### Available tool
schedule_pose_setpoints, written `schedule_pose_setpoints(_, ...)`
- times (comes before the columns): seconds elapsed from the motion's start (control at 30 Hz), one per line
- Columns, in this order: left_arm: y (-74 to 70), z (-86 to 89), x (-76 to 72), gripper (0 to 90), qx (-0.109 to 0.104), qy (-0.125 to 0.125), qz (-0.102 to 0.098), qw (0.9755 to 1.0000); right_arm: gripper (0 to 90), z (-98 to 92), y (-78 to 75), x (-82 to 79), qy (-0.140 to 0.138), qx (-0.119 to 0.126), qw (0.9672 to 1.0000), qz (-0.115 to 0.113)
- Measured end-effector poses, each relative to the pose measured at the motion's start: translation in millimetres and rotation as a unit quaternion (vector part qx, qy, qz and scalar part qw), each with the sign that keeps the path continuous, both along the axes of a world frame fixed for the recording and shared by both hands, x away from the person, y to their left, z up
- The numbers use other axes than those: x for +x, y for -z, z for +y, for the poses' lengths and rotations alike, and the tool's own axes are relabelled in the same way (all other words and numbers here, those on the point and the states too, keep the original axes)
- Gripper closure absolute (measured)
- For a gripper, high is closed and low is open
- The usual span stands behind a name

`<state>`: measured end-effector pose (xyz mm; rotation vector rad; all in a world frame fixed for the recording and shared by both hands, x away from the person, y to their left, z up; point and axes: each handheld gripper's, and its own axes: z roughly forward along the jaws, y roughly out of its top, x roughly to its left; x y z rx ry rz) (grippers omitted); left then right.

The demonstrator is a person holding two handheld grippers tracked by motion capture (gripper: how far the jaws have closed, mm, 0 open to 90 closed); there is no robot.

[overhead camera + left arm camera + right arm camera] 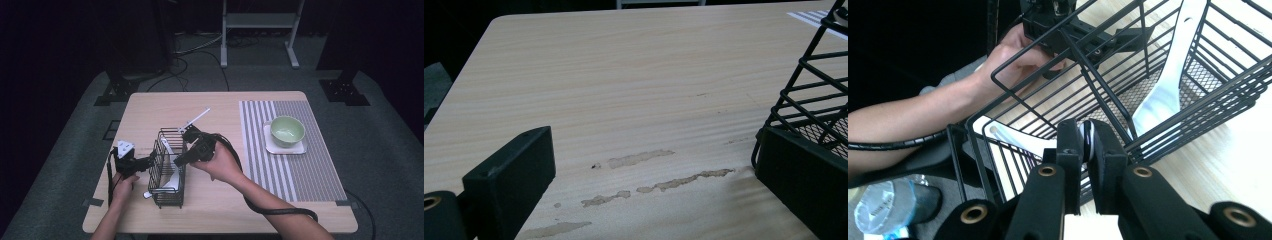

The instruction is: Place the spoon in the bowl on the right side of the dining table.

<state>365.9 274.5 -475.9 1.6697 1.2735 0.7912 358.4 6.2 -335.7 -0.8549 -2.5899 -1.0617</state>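
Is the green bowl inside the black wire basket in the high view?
No, the green bowl sits on a white square coaster on the striped mat, well apart from the wire basket.

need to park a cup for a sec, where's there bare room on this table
Bare wood lies across the far left of the table, beyond the wire basket, and in the near strip right of the basket up to the striped placemat. The placemat's near half is free too. It is crowded around the basket, where both grippers work, and at the green bowl.
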Motion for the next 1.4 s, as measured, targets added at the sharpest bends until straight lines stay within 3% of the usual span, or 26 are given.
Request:
schedule_pose_setpoints(0.1,0.0,-0.1,-0.1,1.6,0.000,0.000,0.000,1.0000,84.8,-2.6,1.0,2.4,0.008,0.014,0.9998,0.009)
schedule_pose_setpoints(0.23,0.0,0.1,0.0,1.6,0.000,0.000,0.000,1.0000,85.0,-10.0,-2.6,5.8,0.024,0.050,0.9982,0.020)
schedule_pose_setpoints(0.4,0.1,-0.3,0.0,1.6,0.001,-0.001,0.000,1.0000,85.1,-20.4,-8.6,9.4,0.037,0.097,0.9937,0.042)
schedule_pose_setpoints(0.67,0.1,0.0,0.2,1.6,0.000,-0.001,-0.001,1.0000,85.1,-33.2,-18.1,12.0,0.047,0.144,0.9865,0.063)
schedule_pose_setpoints(1.0,0.1,0.1,0.2,1.6,0.000,-0.002,0.000,1.0000,85.1,-50.6,-30.4,12.7,0.049,0.188,0.9776,0.081)
schedule_pose_setpoints(1.4,0.0,0.4,0.3,1.6,0.000,-0.002,0.000,1.0000,85.0,-87.0,-42.3,13.7,0.073,0.209,0.9723,0.073)
